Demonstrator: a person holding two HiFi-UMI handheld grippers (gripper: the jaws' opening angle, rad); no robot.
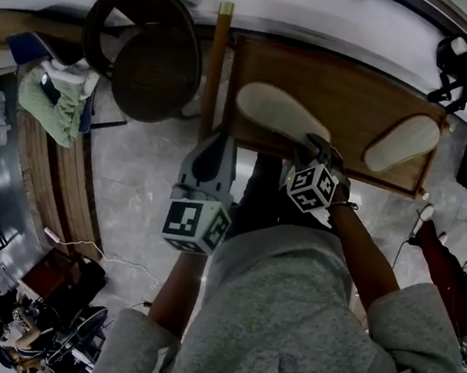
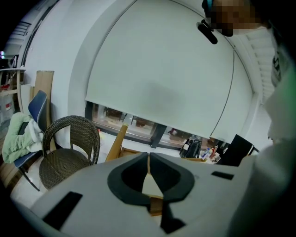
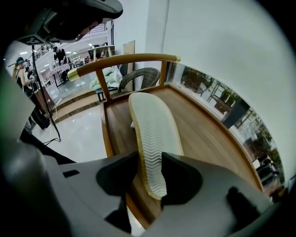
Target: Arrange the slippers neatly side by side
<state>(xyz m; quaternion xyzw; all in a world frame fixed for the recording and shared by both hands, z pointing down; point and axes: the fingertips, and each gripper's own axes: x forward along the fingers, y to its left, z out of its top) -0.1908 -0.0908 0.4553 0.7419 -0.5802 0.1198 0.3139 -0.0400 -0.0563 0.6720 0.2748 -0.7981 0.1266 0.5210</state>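
Two pale slippers lie sole-up on a low wooden tray (image 1: 343, 85). The left slipper (image 1: 277, 110) (image 3: 155, 125) lies slantwise with its near end at the tray's front edge. The right slipper (image 1: 403, 143) rests apart, by the tray's right end. My right gripper (image 1: 305, 151) (image 3: 150, 172) is open, with the near end of the left slipper between its jaws. The ribbed sole fills the gap between them, and I cannot tell whether the pads touch it. My left gripper (image 1: 214, 146) (image 2: 148, 158) hovers left of the tray's front, shut on nothing and pointing away from the slippers.
A wicker chair (image 1: 153, 54) (image 2: 69, 148) stands left of the tray, past a wooden post (image 1: 218, 58) and rail (image 3: 125, 61). A green cloth (image 1: 52, 100) lies on a blue chair farther left. Cables trail over the grey floor (image 1: 136, 202). A person stands at the upper right of the left gripper view.
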